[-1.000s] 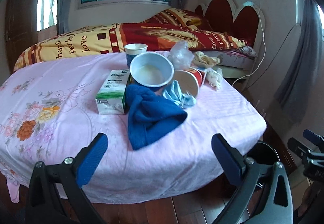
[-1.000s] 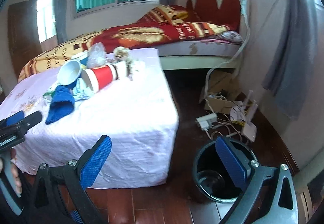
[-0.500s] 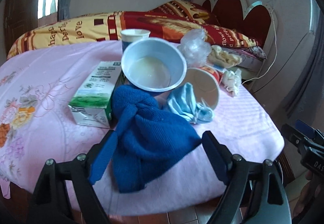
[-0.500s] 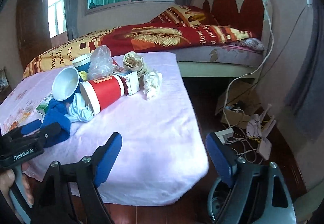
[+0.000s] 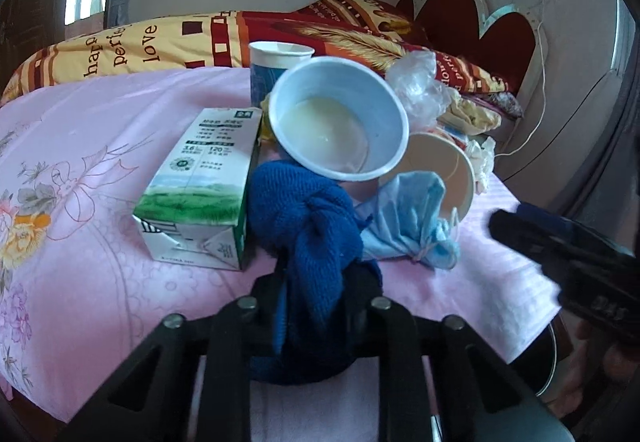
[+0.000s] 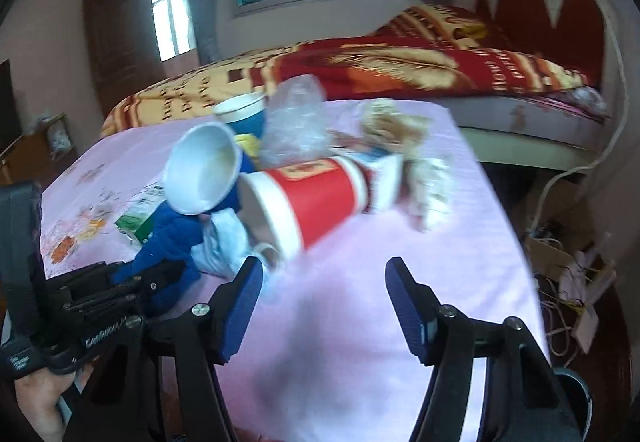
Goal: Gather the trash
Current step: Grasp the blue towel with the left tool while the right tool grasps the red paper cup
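Clamping your left tongs on blue cloth, apart half second ago. Right tongs apart, nearing red cup. Cloth first into bin.

Three cups, one milk carton, one blue cloth, one face mask.

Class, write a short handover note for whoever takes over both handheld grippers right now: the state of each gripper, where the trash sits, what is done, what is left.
Left gripper: shut on the blue knitted cloth at the table's near edge.
Right gripper: open, empty, pointing at the tipped red paper cup.
On the pink tablecloth: milk carton, white bowl, blue mask, upright blue cup, plastic wrap, crumpled tissues.
Bin: only its rim shows, on the floor on the right.
Done: cloth gripped. Left: everything still to bin.
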Demonstrator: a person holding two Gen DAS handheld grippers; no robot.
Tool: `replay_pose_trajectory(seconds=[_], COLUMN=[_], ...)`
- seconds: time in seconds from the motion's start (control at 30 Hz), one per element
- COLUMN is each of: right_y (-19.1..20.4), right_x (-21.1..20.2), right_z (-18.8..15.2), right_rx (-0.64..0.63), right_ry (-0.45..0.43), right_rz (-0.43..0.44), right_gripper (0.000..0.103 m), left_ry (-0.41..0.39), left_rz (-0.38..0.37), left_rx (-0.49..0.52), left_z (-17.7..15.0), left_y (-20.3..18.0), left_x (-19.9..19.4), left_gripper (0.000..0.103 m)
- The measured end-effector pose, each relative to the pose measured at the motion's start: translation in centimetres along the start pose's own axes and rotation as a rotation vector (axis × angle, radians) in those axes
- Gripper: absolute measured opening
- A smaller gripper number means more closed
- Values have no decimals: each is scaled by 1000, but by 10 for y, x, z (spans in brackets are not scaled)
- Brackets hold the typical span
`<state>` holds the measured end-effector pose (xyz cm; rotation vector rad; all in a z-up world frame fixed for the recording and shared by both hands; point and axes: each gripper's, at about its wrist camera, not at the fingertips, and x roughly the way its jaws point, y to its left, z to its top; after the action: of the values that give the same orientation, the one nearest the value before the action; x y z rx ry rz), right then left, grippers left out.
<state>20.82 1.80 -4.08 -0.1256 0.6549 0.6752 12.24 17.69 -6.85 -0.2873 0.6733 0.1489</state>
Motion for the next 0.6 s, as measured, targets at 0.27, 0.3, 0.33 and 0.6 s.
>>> replay_pose_trajectory(seconds=[0.27,0.3,0.33,0.6], right_y=[5,4,3,-5], right_x=[40,39,37,22], right_z=[13,12,11,2], right_rx=[51,58,62,71], right_ry=[57,55,51,43], right_rz=[-1,3,0,-15], right_gripper=[24,22,16,3], left_ry=[-17,-18,-22,-32], left_rz=[-14,-15,-16,22], left_rx=[23,16,10,-7], left_z=[-2,-2,-2,-13], left_y=[-1,0,2,13], left_x=[-11,-12,-13,-20], left_gripper=[19,19,19,41])
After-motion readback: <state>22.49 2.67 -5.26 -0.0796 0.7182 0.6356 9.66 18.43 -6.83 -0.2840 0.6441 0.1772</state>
